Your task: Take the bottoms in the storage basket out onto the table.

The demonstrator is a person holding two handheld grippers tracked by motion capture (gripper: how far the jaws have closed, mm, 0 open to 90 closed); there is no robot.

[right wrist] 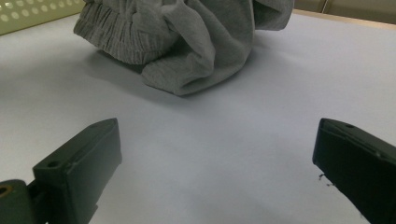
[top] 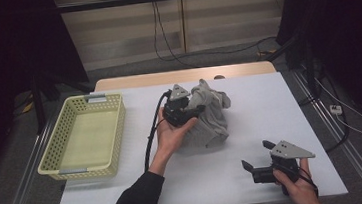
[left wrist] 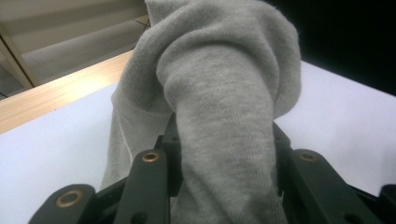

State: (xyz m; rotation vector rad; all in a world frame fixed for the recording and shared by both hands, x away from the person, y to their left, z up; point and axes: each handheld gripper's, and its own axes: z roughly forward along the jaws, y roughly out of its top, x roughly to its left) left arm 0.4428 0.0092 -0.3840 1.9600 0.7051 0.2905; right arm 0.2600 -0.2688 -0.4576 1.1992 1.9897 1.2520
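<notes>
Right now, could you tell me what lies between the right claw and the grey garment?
Nothing: in the right gripper view, bare white table runs from the open right claw up to the grey garment.

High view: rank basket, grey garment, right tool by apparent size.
1. Yellow basket, plainly the largest.
2. Grey garment, bunched on the white table, pinched by the left tool.
3. Right tool, jaws open, smallest, though it sits nearer the camera, which makes it look bigger than it is.
</notes>
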